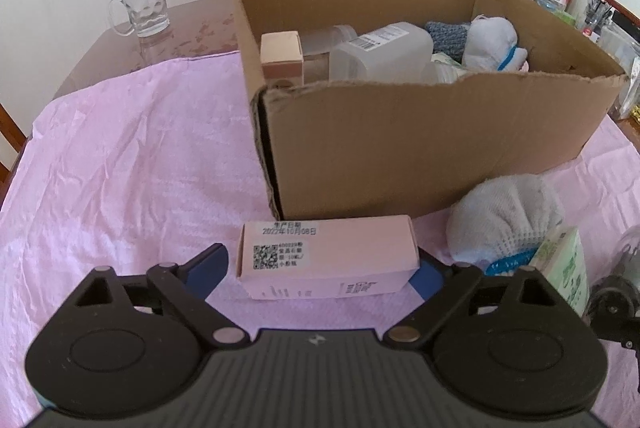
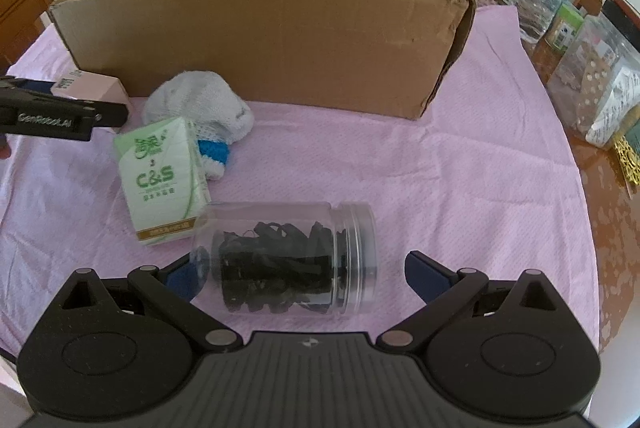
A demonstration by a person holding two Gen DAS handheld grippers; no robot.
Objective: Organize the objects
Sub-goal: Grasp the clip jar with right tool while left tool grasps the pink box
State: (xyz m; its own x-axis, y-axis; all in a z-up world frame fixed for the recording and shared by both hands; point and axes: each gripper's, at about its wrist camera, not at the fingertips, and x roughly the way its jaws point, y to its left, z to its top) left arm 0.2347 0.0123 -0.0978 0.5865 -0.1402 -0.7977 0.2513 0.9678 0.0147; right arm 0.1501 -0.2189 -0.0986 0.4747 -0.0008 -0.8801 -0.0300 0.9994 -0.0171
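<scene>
closing in from both sides, we see our left gripper (image 1: 323, 268) with its jaws set wide around the pink carton (image 1: 326, 262); the right pad meets the carton's end, the left pad stands just clear, so nothing is gripped yet. our right gripper (image 2: 308, 270) has its jaws wide around the clear jar (image 2: 288, 256) lying on its side, one pad near its base, the other well apart from the lid. beyond lie the tissue pack (image 2: 164, 180) and the rolled sock (image 2: 200, 108), then the cardboard box (image 1: 420, 148) on the pink cloth (image 1: 120, 168). we judge the jar could roll away if one pad touches first, and the carton could skid or twist if squeezed off-centre.
</scene>
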